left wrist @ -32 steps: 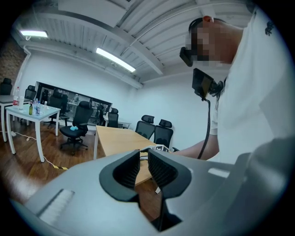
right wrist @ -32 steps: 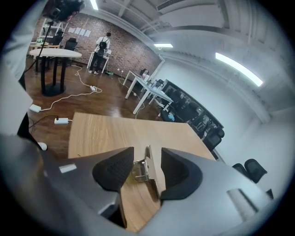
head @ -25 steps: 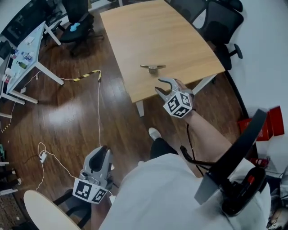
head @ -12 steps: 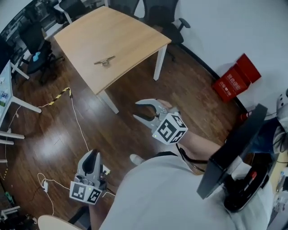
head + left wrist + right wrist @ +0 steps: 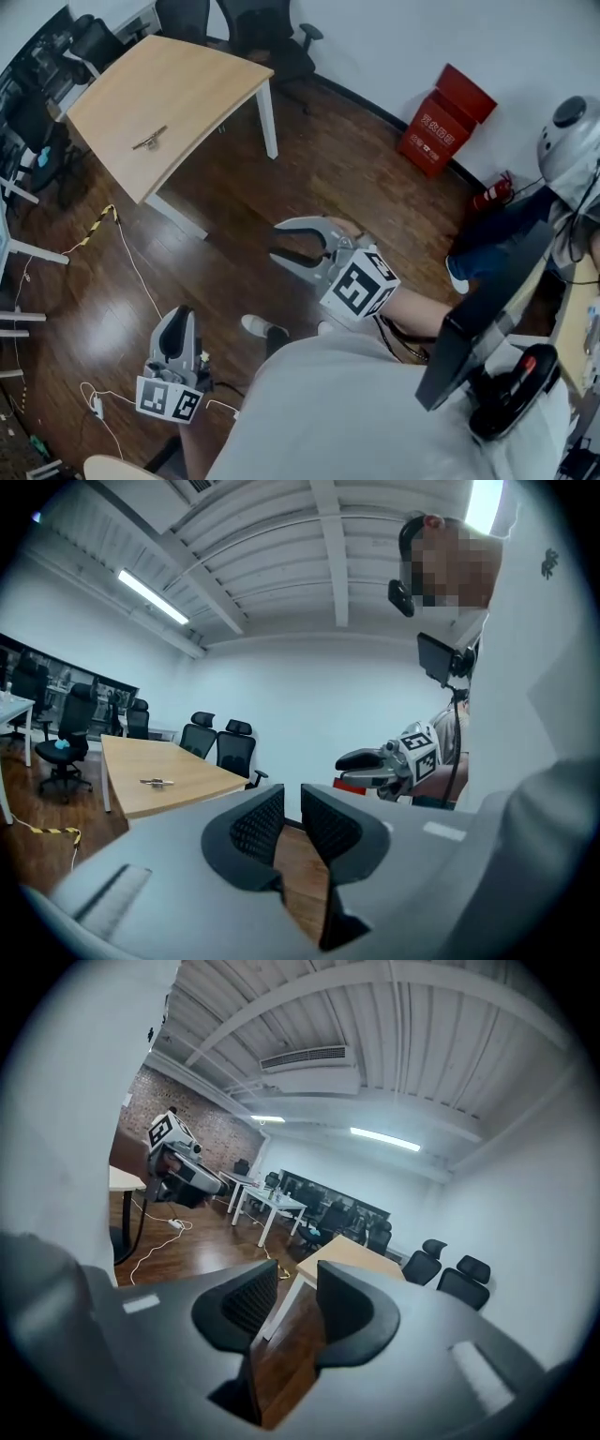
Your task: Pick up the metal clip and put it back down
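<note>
Metal clip (image 5: 150, 142) flat on tabletop (image 5: 192, 84), far left, near front edge. Nothing touching it.
Right claw (image 5: 279, 241) wide, empty, over wooden floor (image 5: 356, 178), well apart from tabletop.
Left claw (image 5: 176, 321) narrow gap, empty, low at near left.
Progress: no grip on clip. Can't tell whether pick is pending or put-down is done.
Around: office chairs (image 5: 272, 42) behind tabletop, red box (image 5: 444, 120) at far right wall, white cable (image 5: 131, 267) and striped cable (image 5: 105, 217) on floor left. Path to clip looks clear.

The right tongs (image 5: 275, 240) have pulled well away from the counter (image 5: 187, 84) and metal clip (image 5: 150, 142), out over the floor (image 5: 356, 169)
</note>
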